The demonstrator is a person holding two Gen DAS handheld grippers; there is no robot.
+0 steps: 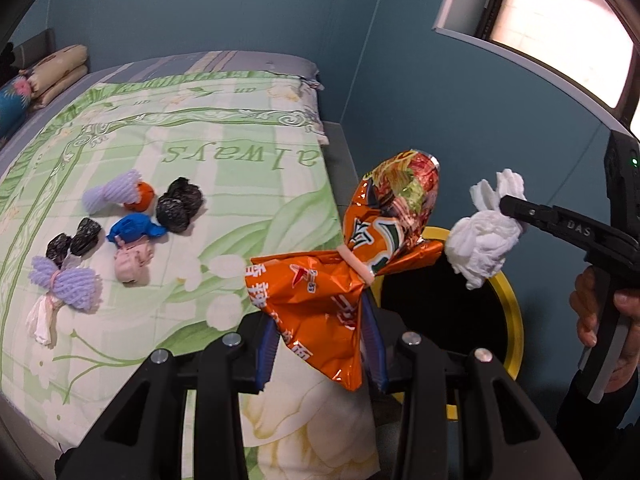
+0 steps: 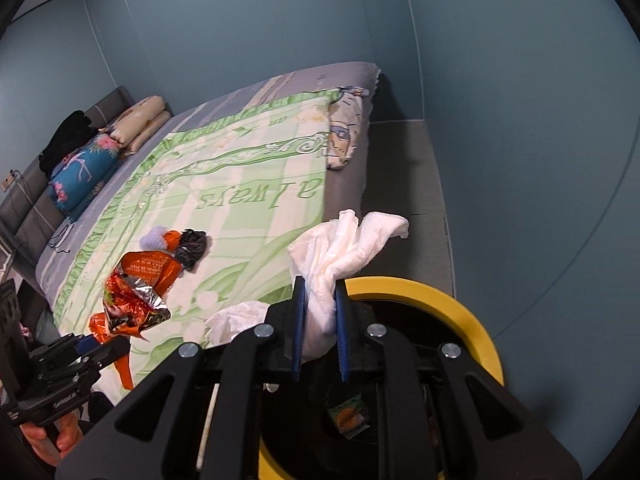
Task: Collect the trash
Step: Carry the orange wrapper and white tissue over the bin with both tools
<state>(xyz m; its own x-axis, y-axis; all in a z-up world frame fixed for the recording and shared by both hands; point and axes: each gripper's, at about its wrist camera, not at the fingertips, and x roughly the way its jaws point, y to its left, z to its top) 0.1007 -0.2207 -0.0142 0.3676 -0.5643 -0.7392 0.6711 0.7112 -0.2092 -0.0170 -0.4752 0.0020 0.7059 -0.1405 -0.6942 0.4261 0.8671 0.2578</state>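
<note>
Bedding with a green floral print and the word "always" is spread over a bed set against teal walls. A crumpled orange foil snack wrapper is clamped in the left hand-held gripper, and a white crumpled tissue is pinched in the right hand-held gripper above a black, yellow-rimmed bin. Small tied bundles are left on the bedding.
</note>
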